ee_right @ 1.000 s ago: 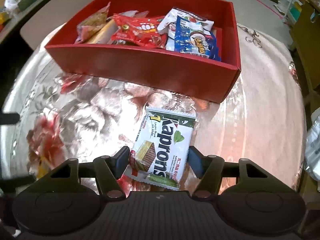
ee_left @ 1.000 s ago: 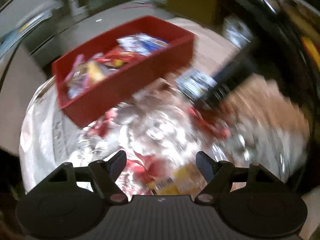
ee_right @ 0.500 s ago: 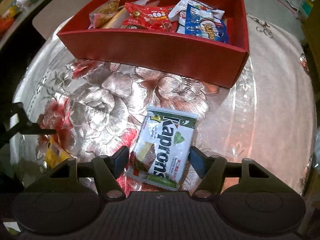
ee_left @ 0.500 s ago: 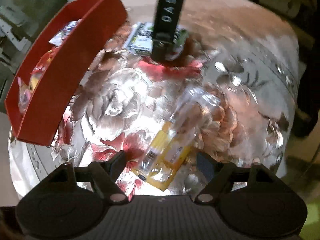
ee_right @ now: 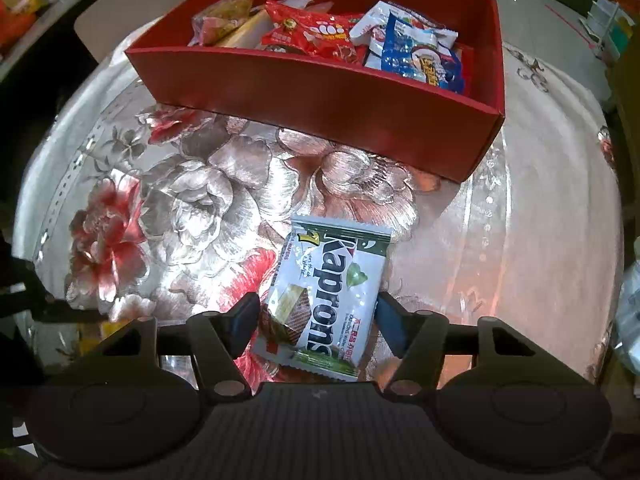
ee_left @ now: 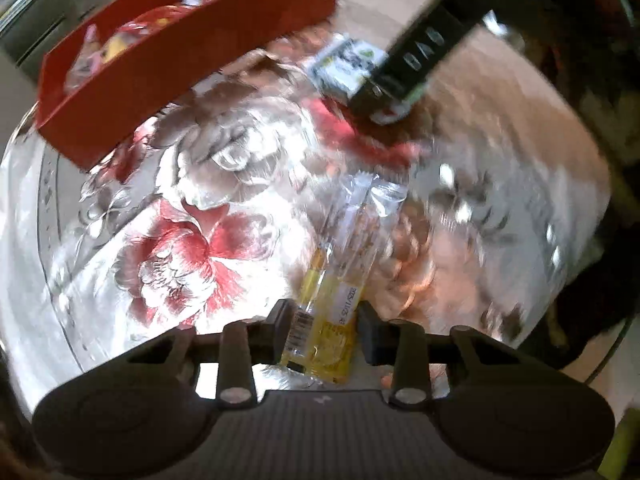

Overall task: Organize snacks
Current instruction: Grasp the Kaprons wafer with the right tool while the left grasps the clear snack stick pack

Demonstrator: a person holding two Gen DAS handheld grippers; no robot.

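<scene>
My left tongs (ee_left: 324, 330) have just closed onto the yellow clear-wrapped snack (ee_left: 334, 300), near the red box (ee_right: 360, 116). My right tongs (ee_right: 316, 320) have narrowed, pinching the "Kaprons" wafer packet (ee_right: 332, 296) just before that box.

Table, floral cloth (ee_right: 192, 196). Red box (ee_right: 340, 96) at 12 o'clock; wafer pack (ee_right: 328, 292) at 6; yellow-clear packet (ee_left: 332, 300) at 8, well apart.

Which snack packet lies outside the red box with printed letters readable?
The white Kaprons wafer packet, between the right gripper fingers; the others lie inside the red box.
</scene>
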